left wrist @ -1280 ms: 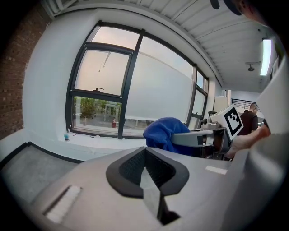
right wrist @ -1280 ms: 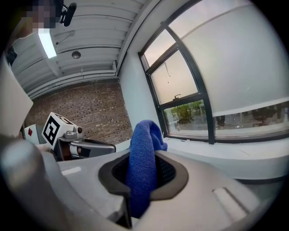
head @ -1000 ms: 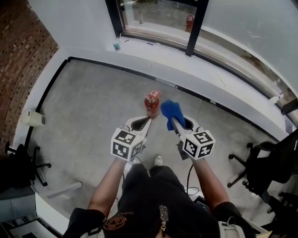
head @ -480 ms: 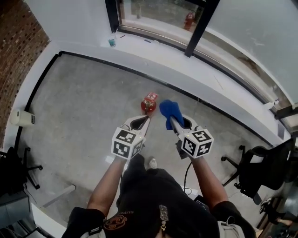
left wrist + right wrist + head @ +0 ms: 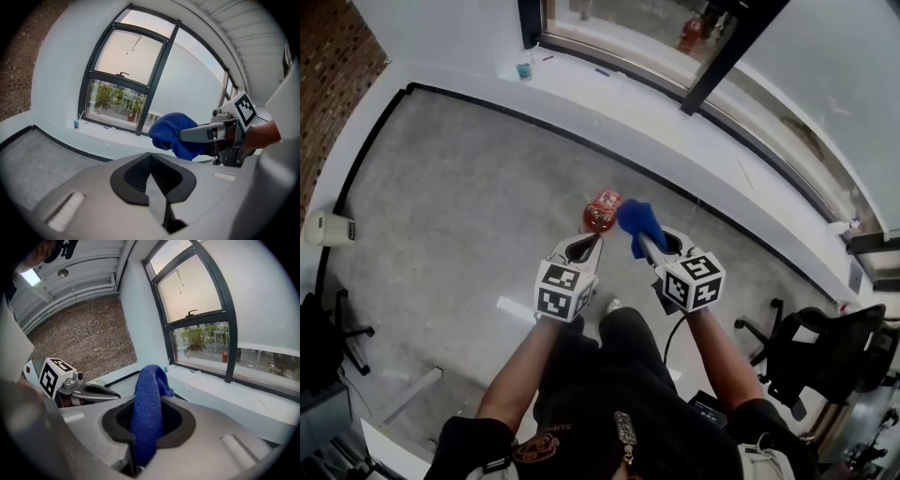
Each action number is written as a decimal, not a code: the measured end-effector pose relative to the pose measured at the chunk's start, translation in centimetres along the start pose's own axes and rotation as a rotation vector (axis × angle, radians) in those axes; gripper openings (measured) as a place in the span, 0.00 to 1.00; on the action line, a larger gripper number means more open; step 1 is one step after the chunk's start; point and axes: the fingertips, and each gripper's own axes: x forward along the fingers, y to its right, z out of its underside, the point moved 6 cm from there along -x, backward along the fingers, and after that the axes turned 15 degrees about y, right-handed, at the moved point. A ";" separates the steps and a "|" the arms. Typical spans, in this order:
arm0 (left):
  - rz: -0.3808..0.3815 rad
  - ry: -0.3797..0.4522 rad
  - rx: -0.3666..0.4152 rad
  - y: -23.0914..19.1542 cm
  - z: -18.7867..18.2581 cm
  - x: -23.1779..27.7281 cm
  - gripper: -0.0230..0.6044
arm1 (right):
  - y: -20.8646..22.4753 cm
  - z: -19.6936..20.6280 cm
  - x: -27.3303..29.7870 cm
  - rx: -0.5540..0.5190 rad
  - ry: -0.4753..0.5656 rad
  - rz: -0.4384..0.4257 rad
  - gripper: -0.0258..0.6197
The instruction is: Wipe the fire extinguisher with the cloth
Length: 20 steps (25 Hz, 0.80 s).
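Note:
A small red fire extinguisher (image 5: pixel 602 213) shows on the grey floor, just ahead of both grippers in the head view; neither gripper view shows it. My left gripper (image 5: pixel 596 238) is shut and empty, its tip right before the extinguisher; whether it touches I cannot tell. In its own view the left gripper (image 5: pixel 151 160) has its jaws pressed together. My right gripper (image 5: pixel 643 244) is shut on a blue cloth (image 5: pixel 637 221), which bunches out beyond the jaws beside the extinguisher's right side. In the right gripper view the cloth (image 5: pixel 147 405) stands up between the jaws of that gripper (image 5: pixel 146 425).
A white sill (image 5: pixel 609 94) runs under a dark-framed window, with a small teal cup (image 5: pixel 523 70) on it. A black office chair (image 5: pixel 811 352) stands at the right and another (image 5: pixel 323 328) at the far left. A brick wall (image 5: pixel 333 56) closes the left side.
Both grippers have travelled forward and lower together with the person; the floor and sill have shifted in the head view. The cloth stays gripped and the left jaws stay shut.

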 end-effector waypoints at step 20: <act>-0.311 -0.204 -0.013 -8.4 15.1 15.3 0.05 | 14.7 17.6 19.2 -0.064 -0.309 -0.396 0.13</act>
